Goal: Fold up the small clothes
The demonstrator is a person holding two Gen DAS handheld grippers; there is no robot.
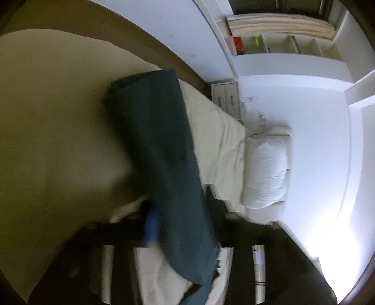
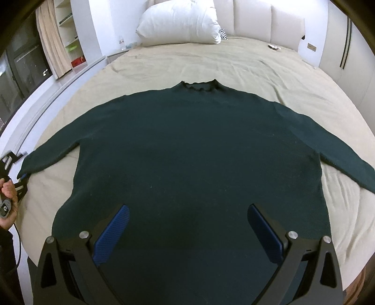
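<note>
Covering most of the right wrist view, a beige bed sheet is seen, lightly wrinkled. A dark green sweater is laid flat on it, centre frame, collar toward the top, both sleeves spread out to the left and right edges. A white pillow is propped at the padded headboard, top centre. Open shelves and a curtain are seen upper left.

At the bottom of that view the right gripper is held above the sweater's lower body, jaws spread wide, nothing between the blue pads.

At the left edge, the left gripper is seen at the cuff of the sweater's left-frame sleeve, held by a hand. In the left wrist view, rolled sideways and blurred, the sleeve is seen running from the frame centre down through the left gripper; one blue pad is visible against the cloth at lower centre. The jaws are closed down on the sleeve, so it is gripped. A bedside drawer unit is seen right of centre, above the pillow.
</note>
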